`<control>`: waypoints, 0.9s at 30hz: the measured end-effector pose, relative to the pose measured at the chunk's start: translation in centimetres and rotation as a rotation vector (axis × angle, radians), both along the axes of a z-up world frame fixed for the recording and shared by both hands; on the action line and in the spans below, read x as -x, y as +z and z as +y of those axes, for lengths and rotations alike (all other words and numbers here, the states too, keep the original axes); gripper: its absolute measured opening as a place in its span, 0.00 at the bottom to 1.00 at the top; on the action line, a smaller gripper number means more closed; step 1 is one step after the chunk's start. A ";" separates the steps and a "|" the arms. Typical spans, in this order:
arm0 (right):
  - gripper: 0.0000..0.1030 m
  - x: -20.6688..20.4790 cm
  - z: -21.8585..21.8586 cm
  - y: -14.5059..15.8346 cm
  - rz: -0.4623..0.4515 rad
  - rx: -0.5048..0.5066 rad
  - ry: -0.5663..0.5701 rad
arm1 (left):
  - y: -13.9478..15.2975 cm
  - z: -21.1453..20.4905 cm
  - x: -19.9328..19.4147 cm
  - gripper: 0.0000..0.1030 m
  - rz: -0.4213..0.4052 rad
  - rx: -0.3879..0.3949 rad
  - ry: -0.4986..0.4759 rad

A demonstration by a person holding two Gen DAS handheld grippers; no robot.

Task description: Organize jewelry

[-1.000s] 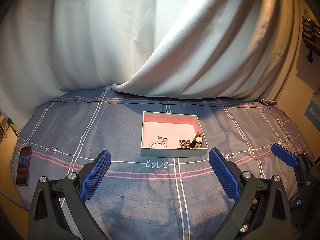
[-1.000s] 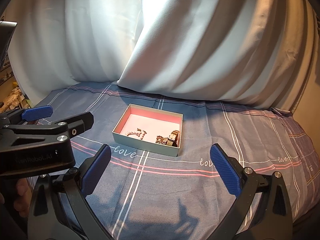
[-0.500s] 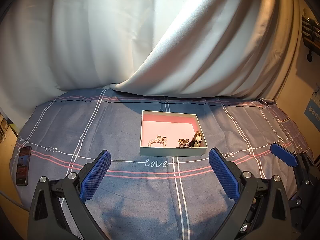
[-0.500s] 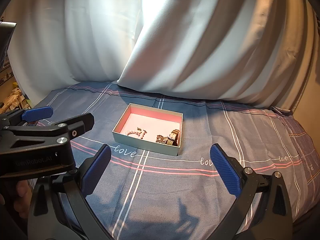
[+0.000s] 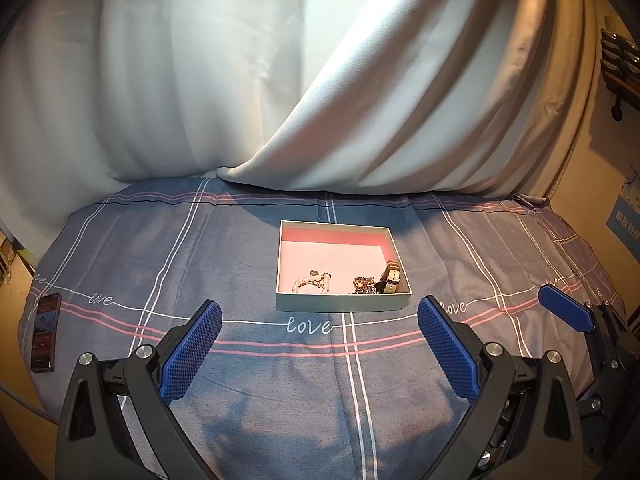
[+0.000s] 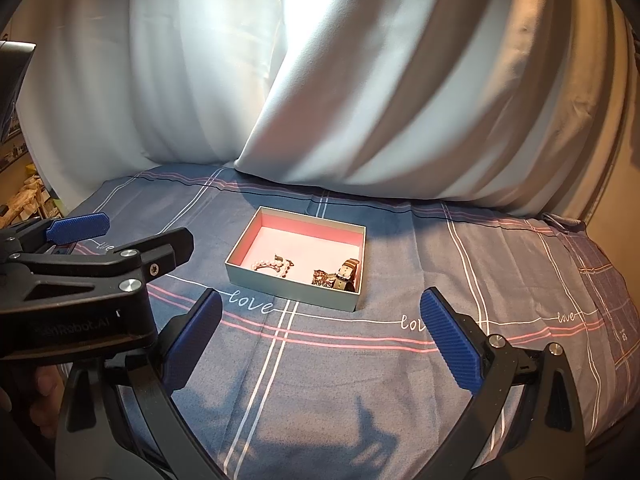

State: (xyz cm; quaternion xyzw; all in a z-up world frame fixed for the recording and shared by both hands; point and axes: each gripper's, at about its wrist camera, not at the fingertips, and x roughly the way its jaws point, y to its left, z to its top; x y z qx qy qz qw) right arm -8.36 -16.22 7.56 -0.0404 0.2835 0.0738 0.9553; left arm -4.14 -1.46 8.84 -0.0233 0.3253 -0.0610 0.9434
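A grey box with a pink lining (image 5: 340,304) (image 6: 292,294) sits on the blue checked bedsheet. Inside lie a pearl bracelet (image 5: 313,282) (image 6: 272,266), a small dark jewel cluster (image 5: 362,285) (image 6: 322,277) and a watch (image 5: 391,277) (image 6: 346,274) in the near right corner. My left gripper (image 5: 318,350) is open and empty, short of the box's near wall. My right gripper (image 6: 320,344) is open and empty, short of the box and to its right. The right gripper's finger (image 5: 564,314) shows at the right of the left wrist view.
A phone (image 5: 45,332) lies at the sheet's left edge. White curtains (image 5: 280,80) hang behind the bed. The left gripper's body (image 6: 80,280) fills the left of the right wrist view. A shelf (image 5: 620,64) hangs on the right wall.
Both views have drifted very slightly; the box sits a touch lower in the left wrist view. Both grippers stay open and empty.
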 end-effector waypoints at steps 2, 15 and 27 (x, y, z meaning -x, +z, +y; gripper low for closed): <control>0.95 0.1 0.0 0.0 -0.001 -0.001 0.000 | 0.1 -0.1 0.0 0.94 0.000 -0.002 -0.003; 0.95 0.3 -0.1 0.2 0.000 -0.005 -0.002 | 0.2 -1.0 0.3 0.94 -0.020 -0.026 -0.020; 0.95 0.0 -0.2 0.1 0.003 0.001 -0.005 | -0.4 -1.4 -0.2 0.94 0.027 0.033 -0.037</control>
